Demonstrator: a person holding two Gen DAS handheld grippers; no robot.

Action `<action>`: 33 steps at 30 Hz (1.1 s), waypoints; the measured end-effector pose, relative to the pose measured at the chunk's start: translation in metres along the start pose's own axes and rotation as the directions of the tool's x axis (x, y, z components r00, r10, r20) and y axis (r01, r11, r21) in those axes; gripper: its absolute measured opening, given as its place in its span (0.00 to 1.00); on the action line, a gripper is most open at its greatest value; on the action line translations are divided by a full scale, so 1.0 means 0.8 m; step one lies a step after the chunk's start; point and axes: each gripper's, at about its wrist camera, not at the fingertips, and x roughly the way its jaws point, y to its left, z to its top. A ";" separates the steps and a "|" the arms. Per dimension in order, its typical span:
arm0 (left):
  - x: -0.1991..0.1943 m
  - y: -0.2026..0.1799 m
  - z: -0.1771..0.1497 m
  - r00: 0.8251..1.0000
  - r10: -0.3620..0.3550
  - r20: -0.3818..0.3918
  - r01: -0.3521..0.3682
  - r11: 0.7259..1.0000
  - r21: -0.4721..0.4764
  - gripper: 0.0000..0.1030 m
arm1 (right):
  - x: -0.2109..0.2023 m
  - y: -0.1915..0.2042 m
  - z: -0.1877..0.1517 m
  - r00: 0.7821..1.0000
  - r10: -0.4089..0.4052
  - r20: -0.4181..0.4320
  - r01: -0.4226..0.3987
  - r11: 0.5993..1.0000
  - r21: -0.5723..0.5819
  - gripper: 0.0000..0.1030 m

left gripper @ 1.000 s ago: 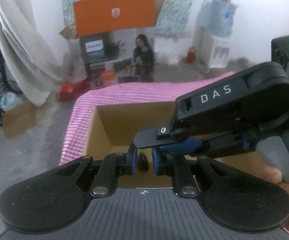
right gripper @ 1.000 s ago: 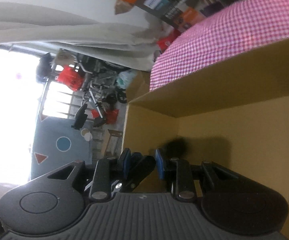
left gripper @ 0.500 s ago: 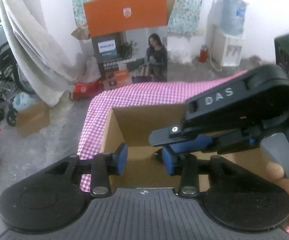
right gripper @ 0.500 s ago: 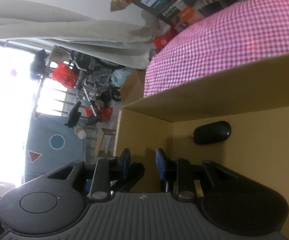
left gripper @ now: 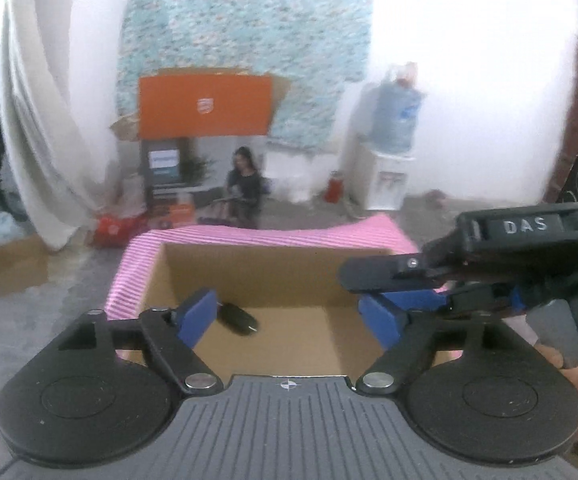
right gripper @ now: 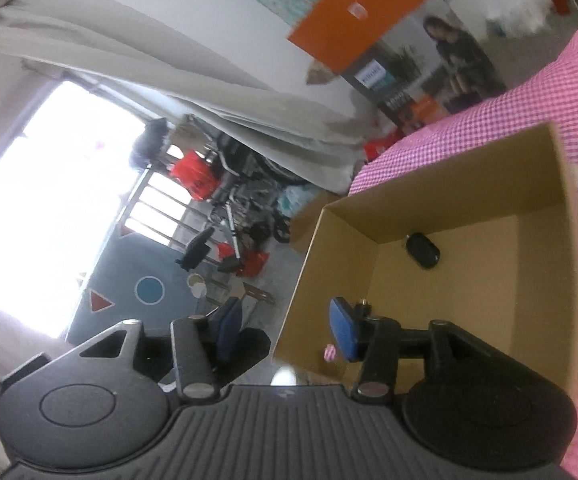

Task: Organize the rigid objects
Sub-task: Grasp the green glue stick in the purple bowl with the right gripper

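One cardboard box [left gripper: 249, 268] holding one black fob [left gripper: 239, 318] (lying flat), two claws.

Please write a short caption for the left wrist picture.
Open left claw above a cardboard box holding one small black object.

Each hand-held tool has a ribbed dark grey body at its near end, flanked by two round black discs. On the left gripper [left gripper: 289, 314], black linkage arms with bright silver pivot screws run out to blue rectangular pads [left gripper: 197, 314]. A small white crosshair mark sits on the body's far edge. The right gripper [right gripper: 285, 330] has the same build; seen from the left one, its black shell carries white letters "DAS".
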 end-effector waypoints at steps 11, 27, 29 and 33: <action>0.007 -0.036 -0.118 0.980 -0.072 -0.186 0.095 0.988 0.118 0.83 | -0.071 -0.063 -0.152 0.996 -0.064 0.066 0.061 0.996 0.058 0.51; 0.043 -0.051 -0.190 0.952 -0.072 -0.299 0.124 0.980 0.159 0.50 | -0.017 -0.107 -0.212 0.976 -0.206 0.067 0.201 0.977 0.072 0.49; 0.044 -0.053 -0.192 0.951 -0.069 -0.302 0.124 0.978 0.167 0.46 | -0.011 -0.111 -0.214 0.978 -0.203 0.056 0.198 0.977 0.078 0.48; 0.050 -0.052 -0.194 0.949 -0.051 -0.311 0.113 0.976 0.184 0.36 | -0.001 -0.117 -0.214 0.979 -0.197 0.058 0.192 0.978 0.084 0.45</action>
